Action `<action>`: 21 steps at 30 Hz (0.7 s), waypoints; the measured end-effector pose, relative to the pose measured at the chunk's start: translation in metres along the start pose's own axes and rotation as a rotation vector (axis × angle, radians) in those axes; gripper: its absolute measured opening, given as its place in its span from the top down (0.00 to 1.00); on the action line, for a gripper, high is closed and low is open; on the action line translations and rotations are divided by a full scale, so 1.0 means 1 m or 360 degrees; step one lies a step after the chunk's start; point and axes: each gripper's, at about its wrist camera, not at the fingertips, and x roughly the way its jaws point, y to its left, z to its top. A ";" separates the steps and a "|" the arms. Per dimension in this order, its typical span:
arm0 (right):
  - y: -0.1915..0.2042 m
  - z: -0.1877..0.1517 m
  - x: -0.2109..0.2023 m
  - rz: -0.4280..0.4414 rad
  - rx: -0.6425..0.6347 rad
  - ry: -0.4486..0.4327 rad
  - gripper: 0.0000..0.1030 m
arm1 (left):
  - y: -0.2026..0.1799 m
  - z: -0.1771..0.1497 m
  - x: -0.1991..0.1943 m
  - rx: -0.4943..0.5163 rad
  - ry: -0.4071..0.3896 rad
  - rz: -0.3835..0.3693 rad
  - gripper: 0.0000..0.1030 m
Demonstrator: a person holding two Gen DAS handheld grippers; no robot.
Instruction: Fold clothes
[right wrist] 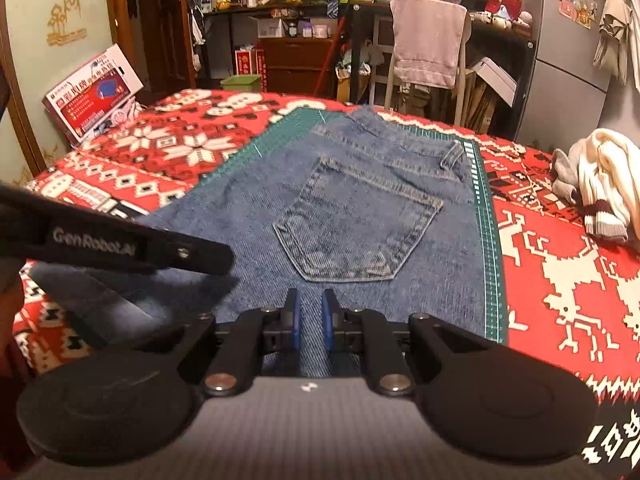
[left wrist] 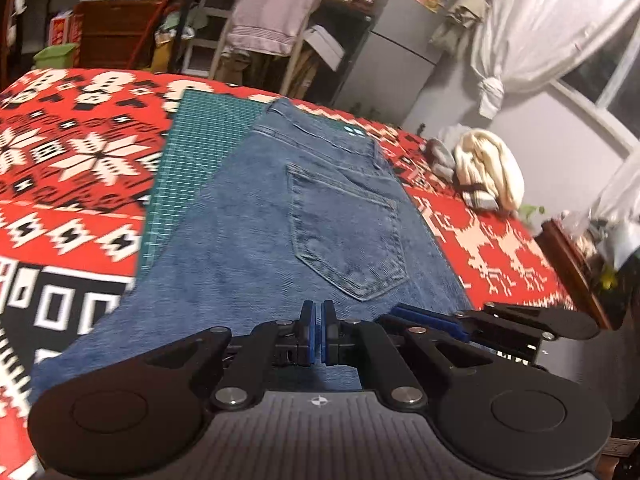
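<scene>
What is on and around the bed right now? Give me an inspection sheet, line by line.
Surface: red patterned blanket with a green cutting mat laid on it.
Job's things: blue jeans lie flat on the mat, back pocket up, waistband at the far end.
Clutter: cream garment bunched at the right with a grey piece beside it; printed box at the far left edge.
Grippers: left gripper low over the denim, pads almost together, whether it pinches cloth cannot be told; right gripper slightly open, holding nothing.
Cables: nothing seen.
Surroundings: chair draped with a pink towel, crowded shelves, grey fridge.
</scene>
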 end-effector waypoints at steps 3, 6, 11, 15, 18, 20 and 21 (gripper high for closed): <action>-0.008 -0.006 -0.003 -0.0022 0.0008 0.0000 0.89 | 0.000 -0.003 0.006 0.0077 0.0038 0.0076 0.98; -0.028 -0.013 -0.010 -0.0076 0.0070 0.0019 0.89 | 0.016 -0.003 0.004 0.0025 0.0060 0.0061 0.98; -0.052 -0.024 -0.026 -0.0113 0.0171 0.0031 0.92 | 0.034 -0.001 -0.003 -0.0006 0.0094 0.0052 0.97; -0.067 -0.034 -0.034 -0.0110 0.0299 0.0059 0.90 | 0.031 0.002 -0.003 0.0035 0.0139 0.0066 0.97; -0.072 -0.036 -0.038 -0.0089 0.0322 0.0066 0.90 | 0.027 0.004 -0.002 0.0086 0.0164 0.0086 0.97; -0.072 -0.035 -0.040 -0.0087 0.0325 0.0054 0.90 | 0.026 0.004 -0.002 0.0099 0.0170 0.0098 0.98; -0.072 -0.033 -0.042 -0.0086 0.0332 0.0041 0.89 | 0.026 0.004 -0.002 0.0098 0.0171 0.0102 0.98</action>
